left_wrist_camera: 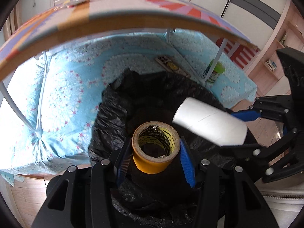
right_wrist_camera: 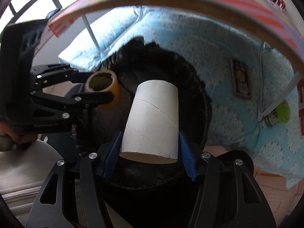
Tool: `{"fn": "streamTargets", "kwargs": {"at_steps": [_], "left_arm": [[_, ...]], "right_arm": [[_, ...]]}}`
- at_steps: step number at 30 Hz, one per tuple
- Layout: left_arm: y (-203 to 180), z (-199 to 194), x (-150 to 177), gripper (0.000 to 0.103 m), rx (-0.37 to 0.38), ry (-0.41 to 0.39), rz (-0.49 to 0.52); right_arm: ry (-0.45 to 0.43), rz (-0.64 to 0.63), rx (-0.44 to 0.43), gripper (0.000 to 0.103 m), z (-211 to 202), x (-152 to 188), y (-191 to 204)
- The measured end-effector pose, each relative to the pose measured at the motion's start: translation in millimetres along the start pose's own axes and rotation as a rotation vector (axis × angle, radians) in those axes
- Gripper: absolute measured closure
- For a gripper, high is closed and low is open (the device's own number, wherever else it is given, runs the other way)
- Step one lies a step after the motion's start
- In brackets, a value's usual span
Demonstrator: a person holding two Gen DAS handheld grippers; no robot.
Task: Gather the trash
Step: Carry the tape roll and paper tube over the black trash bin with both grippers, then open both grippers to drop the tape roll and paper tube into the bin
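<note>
My left gripper (left_wrist_camera: 154, 152) is shut on a yellow tape roll (left_wrist_camera: 155, 148) and holds it over the open bin lined with a black bag (left_wrist_camera: 112, 117). My right gripper (right_wrist_camera: 149, 148) is shut on a white cardboard tube (right_wrist_camera: 153, 119) and holds it over the same bin (right_wrist_camera: 199, 98). The tube also shows in the left wrist view (left_wrist_camera: 210, 121), just right of the tape roll. The tape roll shows in the right wrist view (right_wrist_camera: 103, 86), left of the tube.
A low table's edge (left_wrist_camera: 133, 19) overhangs the bin. A blue patterned mattress (left_wrist_camera: 62, 95) lies behind it, with a flat packet (left_wrist_camera: 171, 64) and a green-lidded jar (left_wrist_camera: 215, 72) on it. White table legs (left_wrist_camera: 214, 62) stand nearby. A wooden floor is at the right.
</note>
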State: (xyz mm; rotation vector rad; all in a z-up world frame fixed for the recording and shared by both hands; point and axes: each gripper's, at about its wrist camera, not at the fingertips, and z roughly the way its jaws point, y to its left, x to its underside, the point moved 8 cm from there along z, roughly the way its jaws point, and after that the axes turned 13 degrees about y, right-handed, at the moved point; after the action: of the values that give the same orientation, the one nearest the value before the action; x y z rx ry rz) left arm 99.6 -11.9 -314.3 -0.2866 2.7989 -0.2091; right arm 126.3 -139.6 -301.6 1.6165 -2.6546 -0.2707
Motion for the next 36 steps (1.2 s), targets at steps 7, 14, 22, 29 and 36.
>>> {"fn": "streamTargets", "kwargs": {"at_steps": [7, 14, 22, 29, 36], "left_arm": [[7, 25, 5, 0.055, -0.037, 0.067, -0.017], [14, 35, 7, 0.055, -0.039, 0.106, -0.034], [11, 37, 7, 0.046, -0.059, 0.125, -0.021], [11, 25, 4, 0.046, -0.062, 0.089, -0.026], [9, 2, 0, 0.046, -0.066, 0.025, -0.022]], "right_arm": [[0.094, 0.001, 0.022, 0.044, 33, 3, 1], [0.109, 0.006, 0.026, 0.044, 39, 4, 0], [0.103, 0.010, 0.029, 0.044, 37, 3, 0], [0.073, 0.010, 0.028, 0.044, 27, -2, 0], [0.022, 0.006, 0.026, 0.044, 12, -4, 1]]}}
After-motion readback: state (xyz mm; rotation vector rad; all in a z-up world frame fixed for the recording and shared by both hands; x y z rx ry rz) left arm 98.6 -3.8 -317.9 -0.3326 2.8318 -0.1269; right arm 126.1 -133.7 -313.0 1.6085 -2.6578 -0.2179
